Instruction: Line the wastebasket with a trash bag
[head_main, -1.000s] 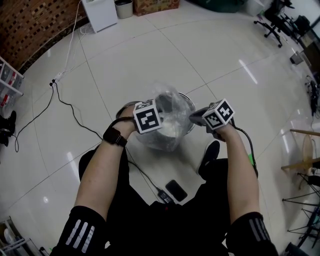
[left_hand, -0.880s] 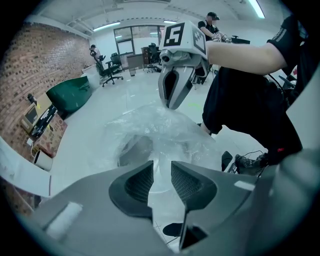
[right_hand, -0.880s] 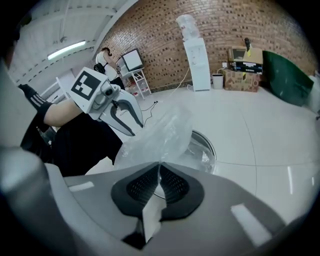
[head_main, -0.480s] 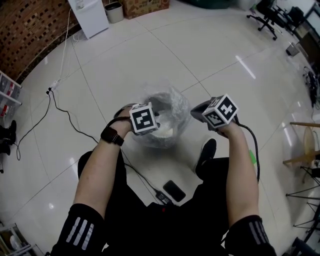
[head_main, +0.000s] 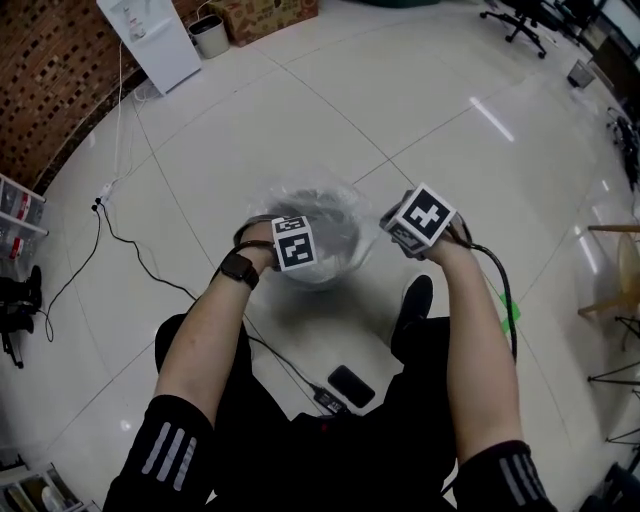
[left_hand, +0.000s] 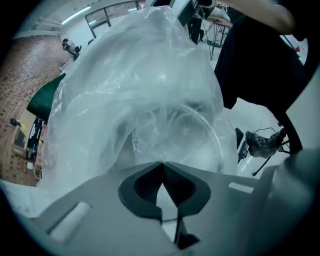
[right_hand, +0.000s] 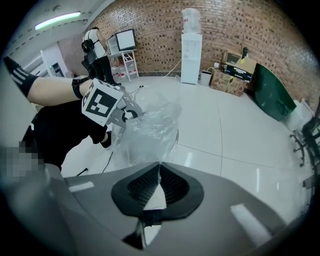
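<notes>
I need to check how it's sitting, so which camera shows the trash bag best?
The head view: nearly the whole trash bag shows from above. The left gripper view is too close, so plastic fills the frame; the right gripper view shows only one side, small and farther off.

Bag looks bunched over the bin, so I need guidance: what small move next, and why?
The left claw, just closed, and right claw each pinch the clear plastic trash bag, heaped above the round metal wastebasket, so probably spread them apart and down.
</notes>
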